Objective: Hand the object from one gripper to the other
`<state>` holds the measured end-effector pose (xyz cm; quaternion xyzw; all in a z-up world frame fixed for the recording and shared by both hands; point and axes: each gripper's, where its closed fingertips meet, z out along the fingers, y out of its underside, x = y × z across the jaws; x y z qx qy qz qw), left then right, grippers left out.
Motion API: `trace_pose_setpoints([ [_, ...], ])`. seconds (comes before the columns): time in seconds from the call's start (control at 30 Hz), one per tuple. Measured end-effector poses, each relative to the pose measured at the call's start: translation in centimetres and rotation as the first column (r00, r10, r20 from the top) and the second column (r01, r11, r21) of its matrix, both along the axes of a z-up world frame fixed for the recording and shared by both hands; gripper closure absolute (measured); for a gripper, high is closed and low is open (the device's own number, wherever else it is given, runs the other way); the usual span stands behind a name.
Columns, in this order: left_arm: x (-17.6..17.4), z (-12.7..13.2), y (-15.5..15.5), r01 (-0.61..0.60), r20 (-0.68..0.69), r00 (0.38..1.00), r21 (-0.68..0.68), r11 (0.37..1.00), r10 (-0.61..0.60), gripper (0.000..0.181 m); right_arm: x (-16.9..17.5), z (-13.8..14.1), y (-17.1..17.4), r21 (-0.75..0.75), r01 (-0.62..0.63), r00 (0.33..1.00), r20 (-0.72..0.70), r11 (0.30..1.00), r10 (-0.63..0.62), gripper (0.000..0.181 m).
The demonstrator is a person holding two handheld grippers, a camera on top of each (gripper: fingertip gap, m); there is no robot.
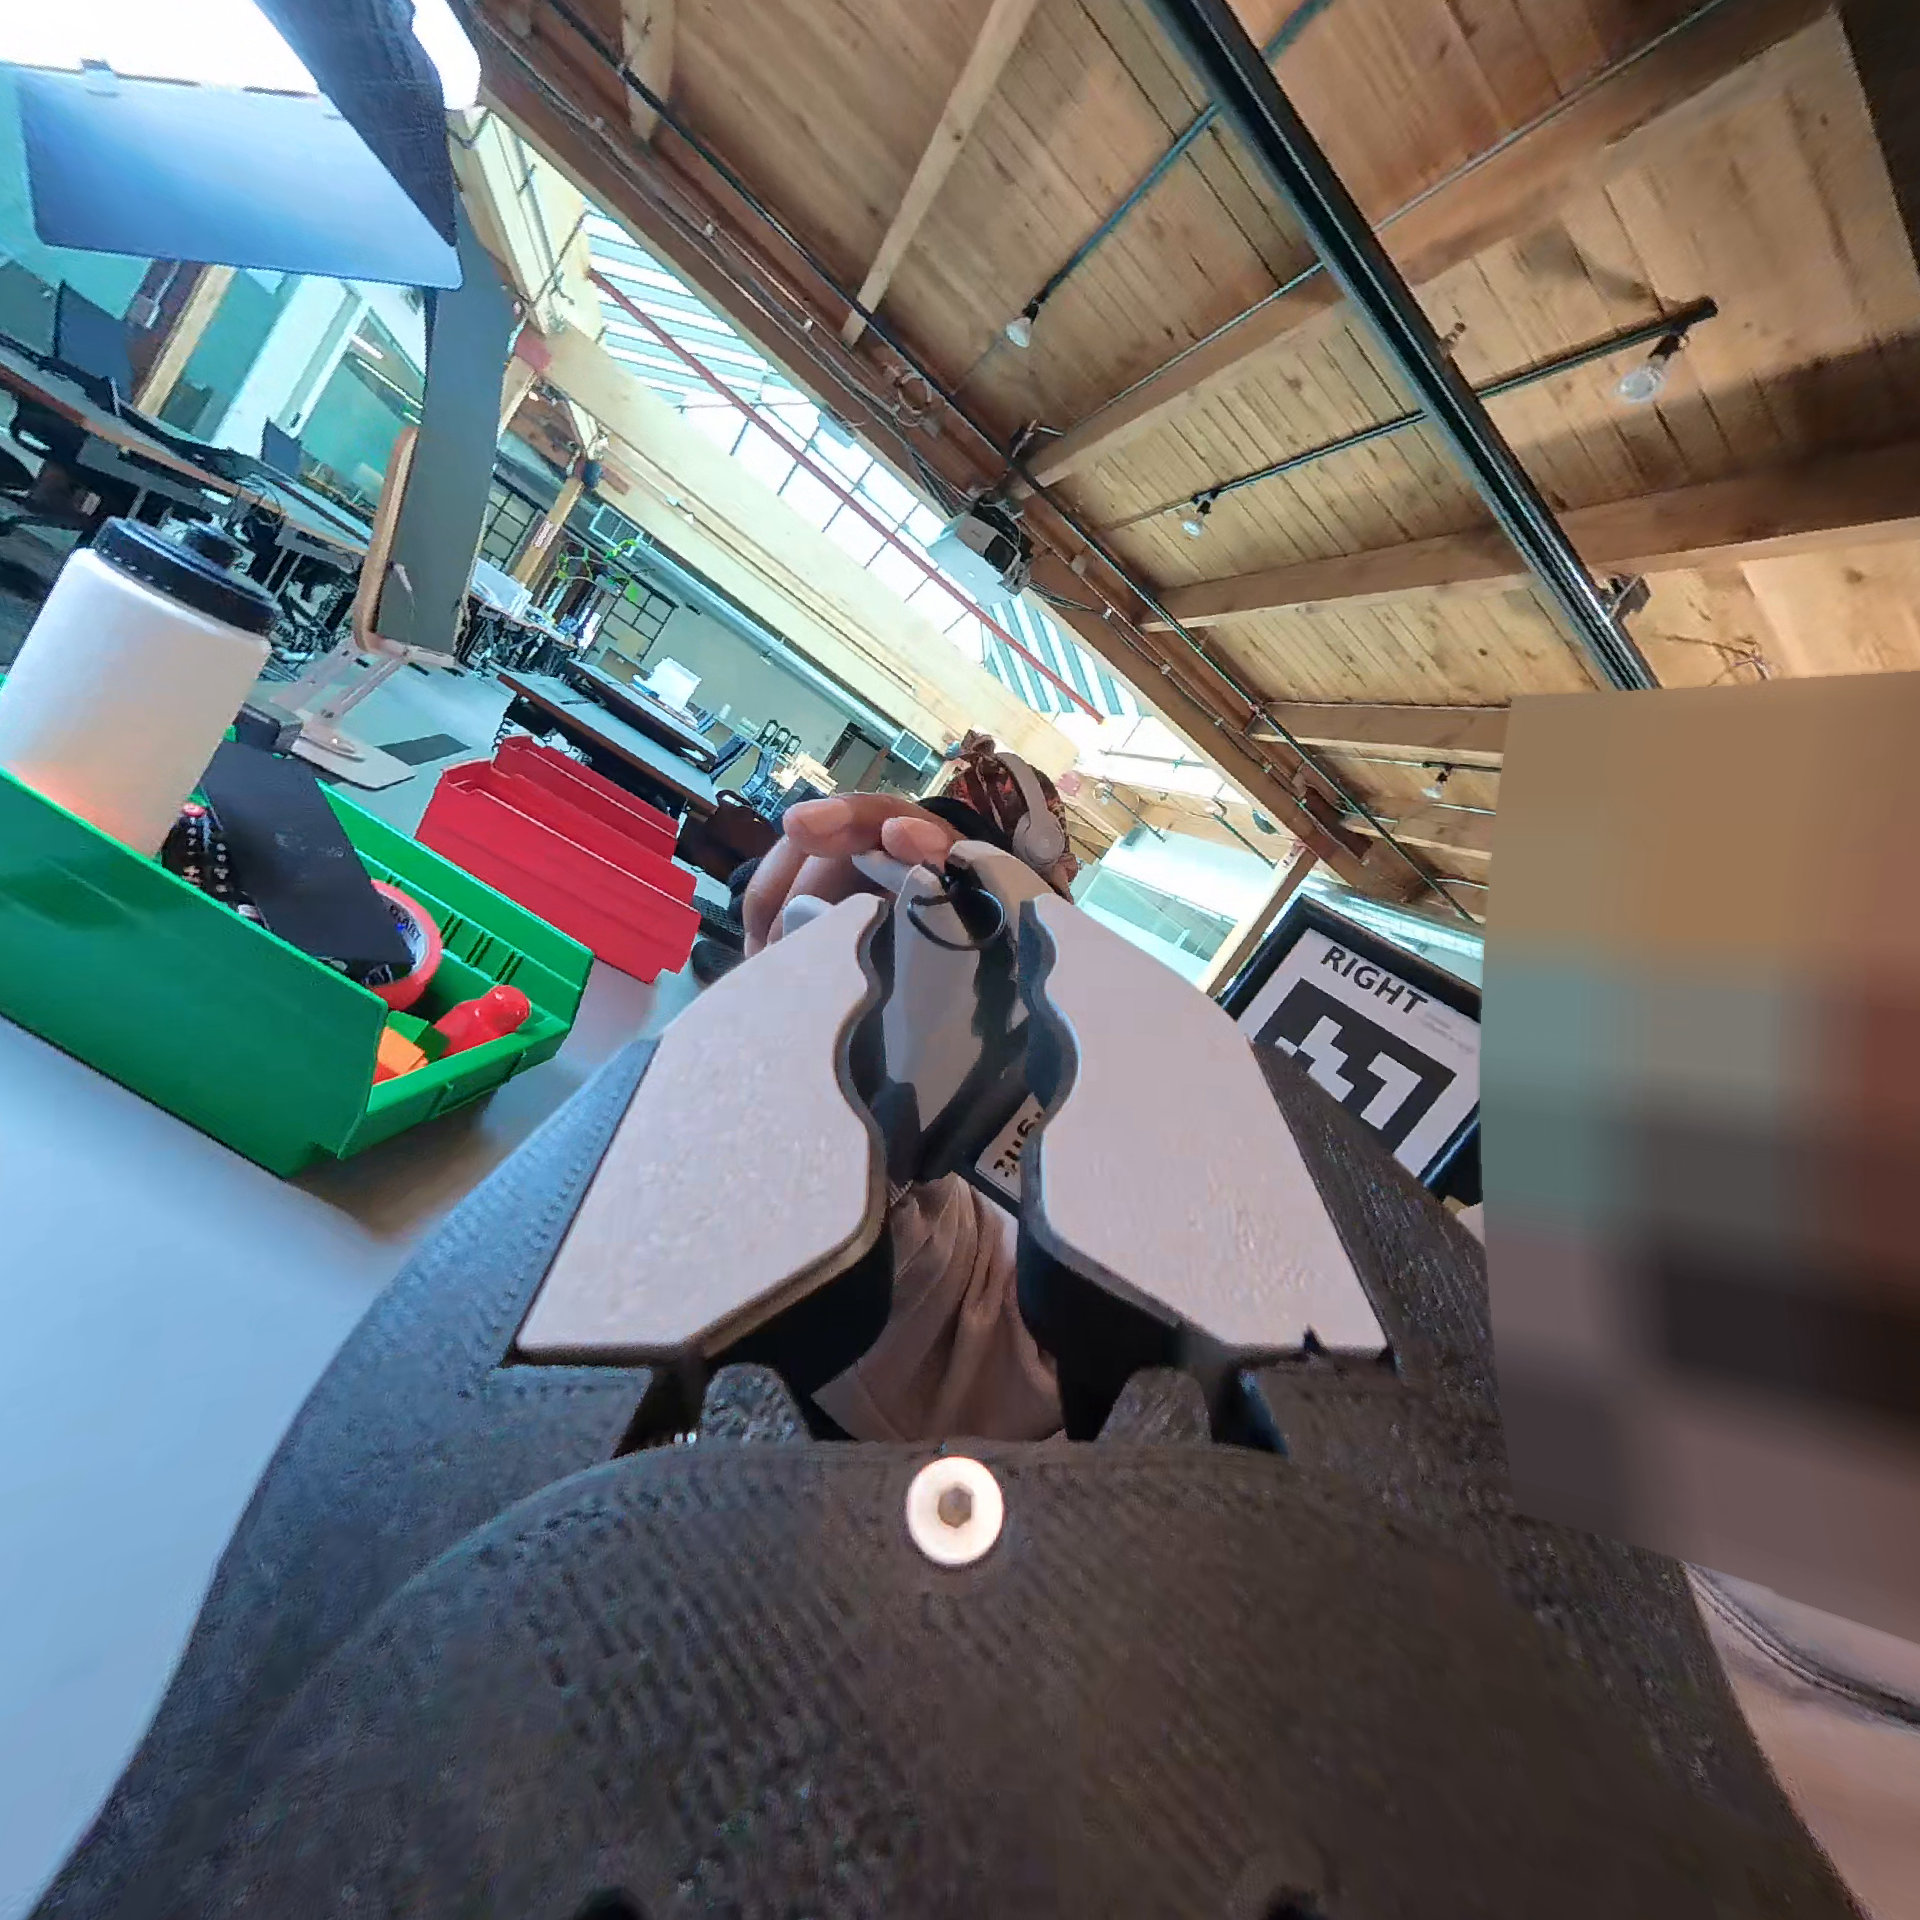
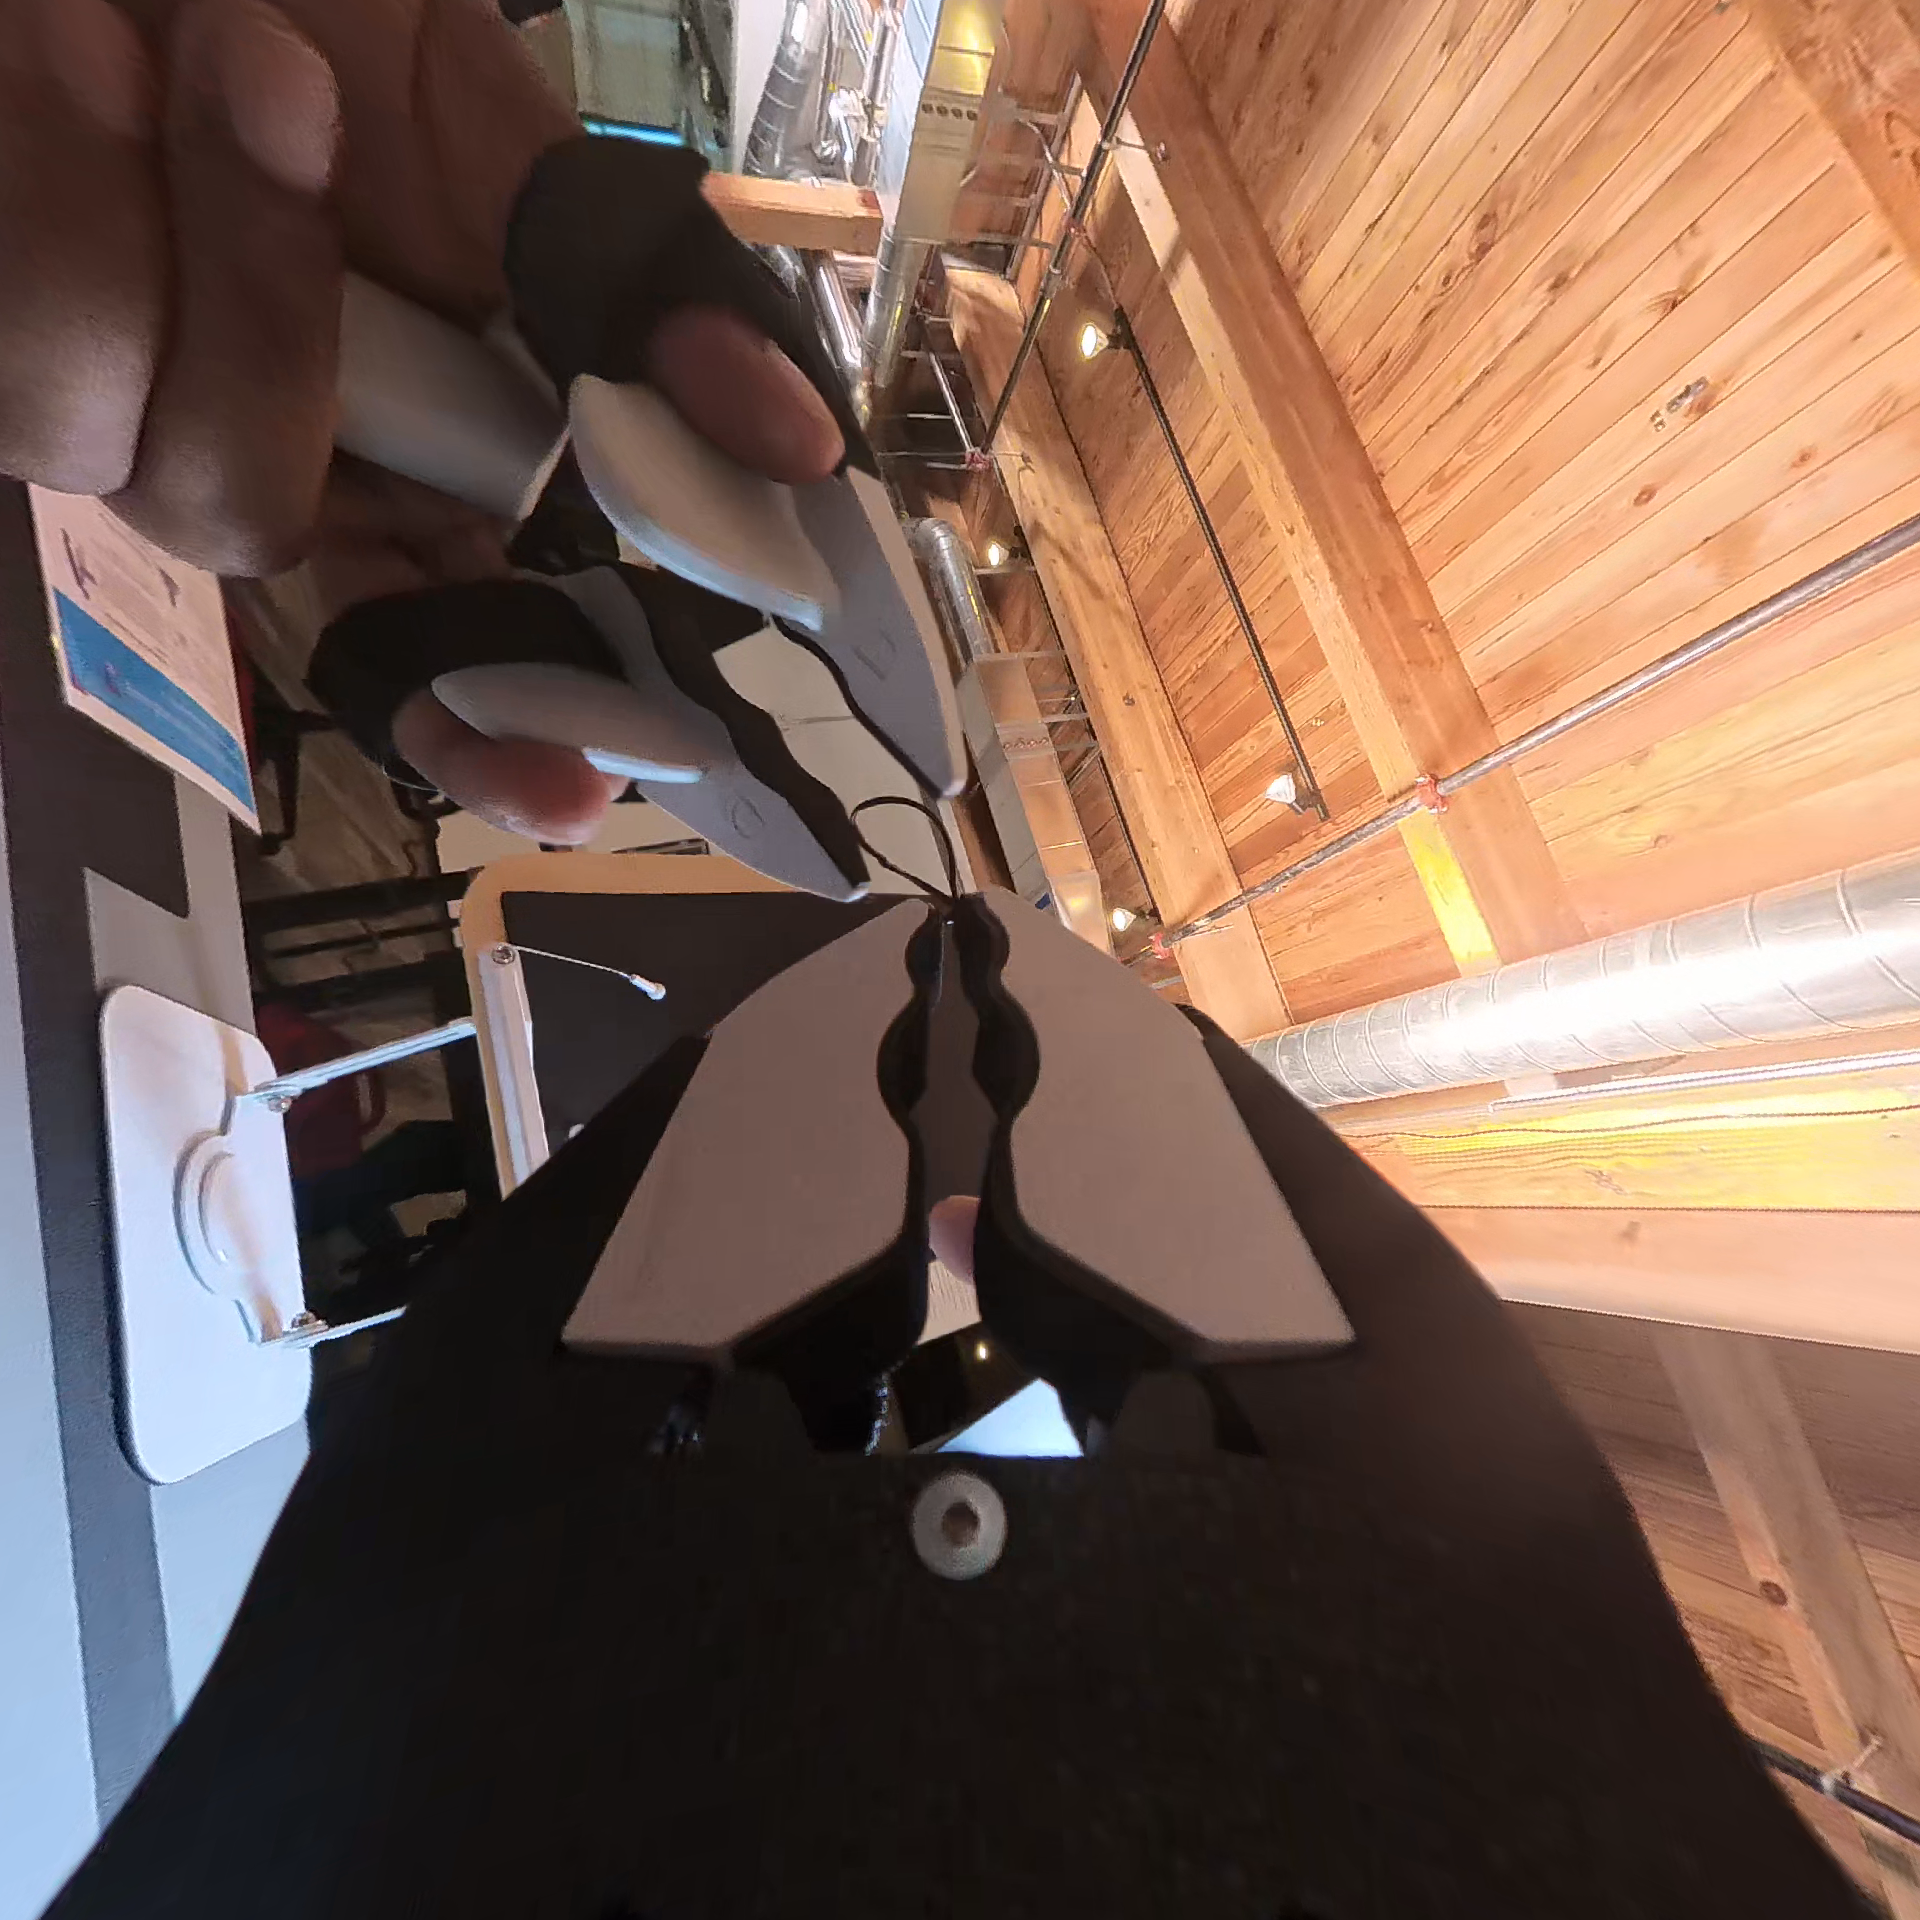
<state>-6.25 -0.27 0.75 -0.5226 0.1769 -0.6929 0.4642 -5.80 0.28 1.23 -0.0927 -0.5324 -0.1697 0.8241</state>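
A thin black cord loop (image 2: 902,831) sticks out past the tips of my right gripper (image 2: 951,914), which is shut on its lower end. My left gripper (image 2: 902,836), held by a gloved hand, comes in from the upper left with its jaws open. The loop lies between its two tips. In the left wrist view my left gripper (image 1: 956,909) is open around the loop (image 1: 956,920), and a grey finger (image 1: 920,997) of the right gripper shows in the gap. Both grippers are held up in the air.
A green bin (image 1: 208,997) with a white bottle (image 1: 125,696), a tape roll and small items sits on the grey table (image 1: 156,1299). Red bins (image 1: 561,862) lie behind it. A monitor on a stand (image 1: 239,177) rises at the left. Its white base (image 2: 197,1226) shows in the right wrist view. Less than 4 cm separates the two grippers' tips.
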Motion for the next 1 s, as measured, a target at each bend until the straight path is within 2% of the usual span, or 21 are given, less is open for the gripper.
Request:
trace_pose_setpoints([
  [0.07, 0.0, -0.2, 0.2, -0.014, -0.007, 1.0, -0.013, 1.0, 0.014, 0.163, -0.3, -0.3, 0.0, 0.006, 0.01, 1.0, 0.007, 1.0, -0.01, 0.178],
  [0.13, -0.1, -0.3, 0.3, -0.045, -0.033, 0.998, 0.016, 0.999, 0.046, 0.18, -0.4, -0.5, 0.1, -0.019, -0.008, 1.0, 0.006, 1.0, 0.009, 0.178],
  [0.2, -0.2, -0.3, 0.3, -0.084, -0.084, 0.992, 0.078, 0.993, 0.09, 0.18, -0.4, -0.6, 0.3, -0.078, -0.038, 0.999, 0.0, 0.996, 0.038, 0.177],
  [0.27, -0.1, -0.4, 0.4, -0.146, -0.149, 0.974, 0.163, 0.976, 0.171, 0.18, -0.4, -0.7, 0.6, -0.197, -0.099, 0.995, -0.01, 0.975, 0.098, 0.175],
  [0.37, -0.4, -0.1, 0.4, -0.241, -0.192, 0.933, 0.3, 0.923, 0.306, 0.18, -0.1, -0.2, 1.1, -0.41, -0.195, 0.981, -0.076, 0.891, 0.18, 0.167],
  [0.43, -0.9, 0.6, 0.4, -0.301, -0.16, 0.913, 0.357, 0.884, 0.375, 0.18, 0.0, 0.1, 1.0, -0.563, -0.294, 0.955, -0.139, 0.772, 0.262, 0.164],
  [0.5, -1.7, 1.3, 0.5, -0.366, -0.111, 0.892, 0.389, 0.845, 0.438, 0.18, 0.0, 0.4, 0.7, -0.702, -0.395, 0.914, -0.232, 0.593, 0.333, 0.162],
  [0.57, -2.2, 1.9, 0.3, -0.409, -0.042, 0.886, 0.401, 0.82, 0.462, 0.18, -0.5, 0.6, 0.1, -0.796, -0.502, 0.843, -0.365, 0.336, 0.394, 0.161],
  [0.67, -2.4, 2.6, -0.3, -0.445, 0.086, 0.889, 0.395, 0.804, 0.45, 0.18, -2.0, -0.3, -1.0, -0.837, -0.542, 0.747, -0.522, -0.077, 0.413, 0.156],
  [0.7, -2.1, 2.6, -0.5, -0.441, 0.114, 0.894, 0.39, 0.808, 0.433, 0.18, -2.4, -0.4, -1.2, -0.817, -0.545, 0.715, -0.571, -0.192, 0.403, 0.156],
  [0.77, -1.5, 2.3, -0.7, -0.427, 0.145, 0.904, 0.381, 0.82, 0.403, 0.179, -2.6, -0.4, -1.4, -0.756, -0.555, 0.66, -0.654, -0.346, 0.369, 0.161],
  [0.83, -1.0, 1.9, -0.8, -0.419, 0.165, 0.908, 0.376, 0.826, 0.386, 0.18, -2.4, 0.0, -1.6, -0.708, -0.564, 0.616, -0.704, -0.426, 0.354, 0.171],
  [0.9, -1.0, 1.7, -0.6, -0.429, 0.186, 0.903, 0.363, 0.827, 0.387, 0.18, -2.2, 0.2, -1.6, -0.698, -0.554, 0.612, -0.711, -0.454, 0.346, 0.181],
  [0.93, -1.1, 1.6, -0.4, -0.43, 0.182, 0.903, 0.357, 0.829, 0.39, 0.18, -2.3, 0.0, -1.4, -0.711, -0.548, 0.629, -0.698, -0.442, 0.343, 0.181],
  [1.0, -1.1, 1.1, 0.3, -0.419, 0.147, 0.908, 0.322, 0.849, 0.393, 0.18, -2.2, -0.1, -0.7, -0.746, -0.569, 0.665, -0.665, -0.345, 0.34, 0.181],
])
